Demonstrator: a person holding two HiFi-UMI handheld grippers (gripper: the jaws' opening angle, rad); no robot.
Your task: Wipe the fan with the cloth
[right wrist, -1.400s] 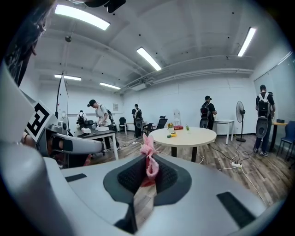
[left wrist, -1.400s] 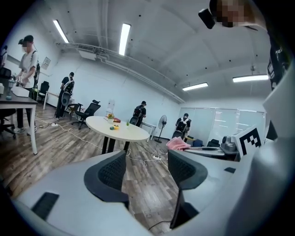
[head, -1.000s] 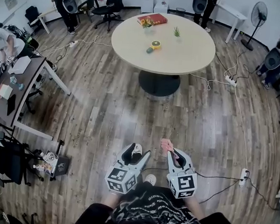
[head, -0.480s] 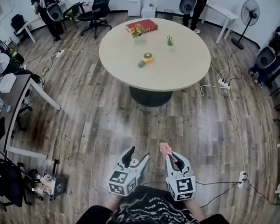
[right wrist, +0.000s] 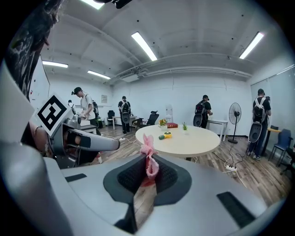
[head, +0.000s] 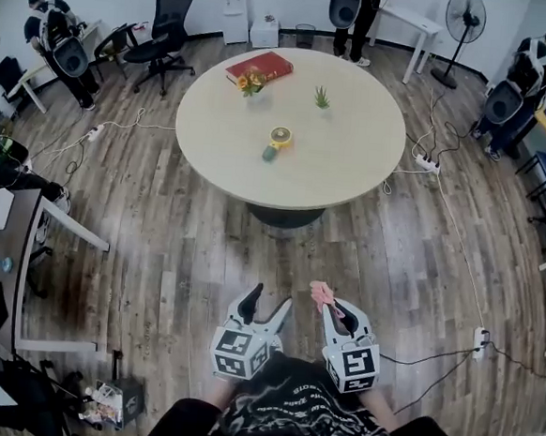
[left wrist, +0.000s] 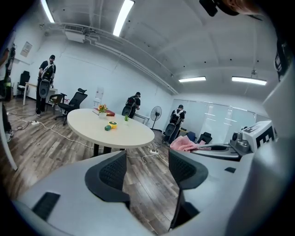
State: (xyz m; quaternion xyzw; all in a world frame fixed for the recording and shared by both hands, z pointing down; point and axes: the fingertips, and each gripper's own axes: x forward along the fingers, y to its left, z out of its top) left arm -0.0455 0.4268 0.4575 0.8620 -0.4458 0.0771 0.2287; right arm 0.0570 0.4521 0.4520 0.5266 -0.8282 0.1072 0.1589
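Left gripper [head: 268, 302]: jaws stand wide apart with nothing between them; in the left gripper view only wooden floor [head: 186, 253] shows through the gap.

Right gripper [head: 328, 308]: jaws are closed on a pink cloth [head: 322, 290]. In the right gripper view the cloth [right wrist: 148, 150] is pinched between the pads, and a bunched end sticks up past the tips.

Both grippers are held side by side, close in front of the person's torso. They are over the floor, well apart from the round table [head: 353, 153].

Small yellow fan [head: 277, 139]: it lies on the table near the middle, a little toward the near edge, with a green part (handle or base, too small to tell) at its near side. Neither gripper nor the cloth touches it.

Other items on the table:
- a red book [head: 259, 67] at the far edge
- a small bunch of flowers [head: 249, 82] just beside the book
- a small green plant [head: 321, 98] to the right of the flowers

A pedestal fan [head: 465, 16] stands on the floor beyond the table's far right.
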